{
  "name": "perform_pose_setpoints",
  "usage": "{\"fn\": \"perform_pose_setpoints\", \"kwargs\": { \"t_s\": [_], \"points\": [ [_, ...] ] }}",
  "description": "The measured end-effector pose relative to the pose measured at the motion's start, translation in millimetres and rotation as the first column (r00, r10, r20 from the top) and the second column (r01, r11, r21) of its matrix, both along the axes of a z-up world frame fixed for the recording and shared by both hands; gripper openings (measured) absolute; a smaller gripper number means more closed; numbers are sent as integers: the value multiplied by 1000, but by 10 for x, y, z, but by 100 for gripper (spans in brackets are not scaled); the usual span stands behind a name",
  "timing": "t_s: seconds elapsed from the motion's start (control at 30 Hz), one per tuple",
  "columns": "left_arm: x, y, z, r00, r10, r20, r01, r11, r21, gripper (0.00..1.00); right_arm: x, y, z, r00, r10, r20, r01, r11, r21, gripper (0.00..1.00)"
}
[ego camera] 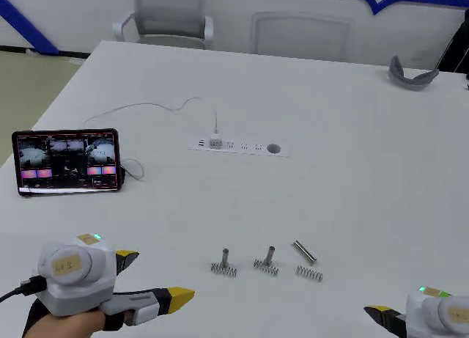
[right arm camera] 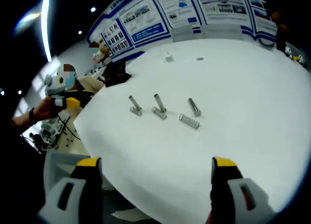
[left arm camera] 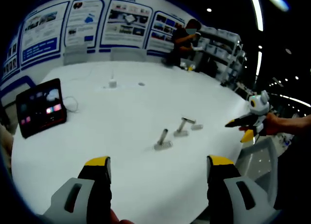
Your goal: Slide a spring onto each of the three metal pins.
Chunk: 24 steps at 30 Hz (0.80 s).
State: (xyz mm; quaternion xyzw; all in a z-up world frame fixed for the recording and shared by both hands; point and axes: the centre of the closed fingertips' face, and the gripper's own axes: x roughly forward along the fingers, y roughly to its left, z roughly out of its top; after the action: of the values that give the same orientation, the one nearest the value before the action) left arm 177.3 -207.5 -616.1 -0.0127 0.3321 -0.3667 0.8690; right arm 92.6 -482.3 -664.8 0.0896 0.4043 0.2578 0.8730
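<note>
Two metal pins (ego camera: 225, 256) (ego camera: 269, 254) stand upright near the table's front, each with a short spring (ego camera: 223, 268) (ego camera: 265, 267) lying at its foot. A third pin (ego camera: 305, 251) lies flat to their right, and a loose spring (ego camera: 309, 273) rests just in front of it. My left gripper (ego camera: 154, 278) hovers at the lower left, open and holding nothing. Its own view shows its jaws (left arm camera: 159, 161) spread wide toward the pins (left arm camera: 162, 136). My right gripper (ego camera: 381, 314) sits at the lower right edge, and its view shows it open (right arm camera: 154, 162) before the loose spring (right arm camera: 189, 121).
A tablet (ego camera: 67, 160) stands at the left with a cable running to a white power strip (ego camera: 238, 146) mid-table. A grey headset (ego camera: 412, 74) lies at the far right. A chair (ego camera: 172, 15) stands behind the table. A person (left arm camera: 187, 39) stands at the far end.
</note>
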Motion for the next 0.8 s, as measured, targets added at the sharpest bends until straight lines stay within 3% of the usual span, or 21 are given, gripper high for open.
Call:
{"fn": "perform_pose_setpoints", "kwargs": {
  "t_s": [0.2, 0.4, 0.8],
  "points": [
    [43, 157, -11, 1000, 18, 2, -18, 1000, -8, 82, 8, 61, -36, 999, -30, -14, 30, 1000, 10, 94],
    [51, 213, 50, 1000, 16, 13, -16, 1000, -7, 82, 62, 85, -3, 997, -77, -10, 77, 996, 41, 92],
    [169, 313, 91, 999, 24, 34, -23, 1000, -14, 81, 192, 130, 31, 995, -99, -17, 100, 994, 44, 89]
  ]
}}
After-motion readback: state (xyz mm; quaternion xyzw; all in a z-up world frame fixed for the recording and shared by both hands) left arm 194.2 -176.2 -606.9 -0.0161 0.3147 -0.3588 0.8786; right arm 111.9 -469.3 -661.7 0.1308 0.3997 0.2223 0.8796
